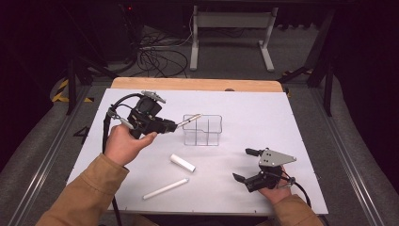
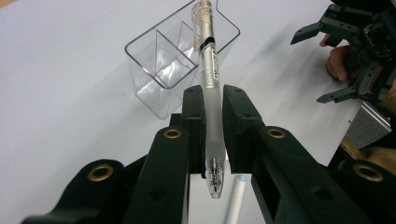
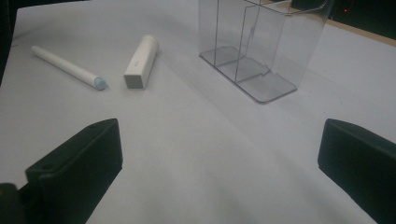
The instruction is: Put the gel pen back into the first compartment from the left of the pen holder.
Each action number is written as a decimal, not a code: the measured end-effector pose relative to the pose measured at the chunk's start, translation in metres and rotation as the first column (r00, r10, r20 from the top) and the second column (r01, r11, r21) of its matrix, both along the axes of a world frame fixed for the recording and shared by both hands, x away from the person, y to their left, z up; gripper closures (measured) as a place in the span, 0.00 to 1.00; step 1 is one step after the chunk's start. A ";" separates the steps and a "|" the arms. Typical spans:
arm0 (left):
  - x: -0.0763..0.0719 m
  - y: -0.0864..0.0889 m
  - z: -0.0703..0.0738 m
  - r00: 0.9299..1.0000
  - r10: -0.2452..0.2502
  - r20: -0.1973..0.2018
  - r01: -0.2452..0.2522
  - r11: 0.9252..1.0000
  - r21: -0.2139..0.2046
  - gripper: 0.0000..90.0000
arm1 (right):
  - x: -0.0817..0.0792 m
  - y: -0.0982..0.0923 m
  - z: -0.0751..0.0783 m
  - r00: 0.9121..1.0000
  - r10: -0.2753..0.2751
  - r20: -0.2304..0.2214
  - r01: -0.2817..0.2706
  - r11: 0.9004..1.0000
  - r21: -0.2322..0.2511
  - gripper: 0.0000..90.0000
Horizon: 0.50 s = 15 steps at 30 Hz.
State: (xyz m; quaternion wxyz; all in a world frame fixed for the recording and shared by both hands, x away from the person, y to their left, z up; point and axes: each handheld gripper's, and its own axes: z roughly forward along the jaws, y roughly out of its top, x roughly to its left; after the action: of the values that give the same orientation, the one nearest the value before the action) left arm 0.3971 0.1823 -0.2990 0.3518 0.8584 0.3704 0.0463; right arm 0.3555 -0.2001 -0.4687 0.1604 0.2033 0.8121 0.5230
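Note:
My left gripper is shut on a clear pen and holds it in the air left of the clear plastic organizer. In the left gripper view the pen runs up between the two black pads toward the organizer, its far end over the divided compartments. My right gripper rests open near the table's front right, nothing between its jaws; it also appears at the top right of the left gripper view. A white marker and a short white cap-like stick lie on the white table.
The white table sheet has a wooden edge at the back. The right gripper view has the marker, the short white stick and the organizer ahead. Cables and a desk frame stand on the floor beyond.

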 end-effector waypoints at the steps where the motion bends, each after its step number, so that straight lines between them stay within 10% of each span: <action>1: 0.001 0.001 0.000 1.000 0.003 0.001 -0.003 1.000 0.007 0.89 | 0.000 0.000 0.000 1.000 0.000 -0.002 0.000 1.000 0.000 0.00; 15: 0.015 0.004 -0.004 0.998 0.026 -0.064 -0.021 0.997 0.077 0.89 | 0.000 0.000 0.000 1.000 0.000 -0.001 0.000 1.000 -0.001 0.00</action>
State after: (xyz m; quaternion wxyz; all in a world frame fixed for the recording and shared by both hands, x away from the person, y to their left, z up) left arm 0.4122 0.1859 -0.3026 0.3058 0.8679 0.3897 0.0366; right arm 0.3556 -0.1999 -0.4688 0.1598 0.2034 0.8124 0.5225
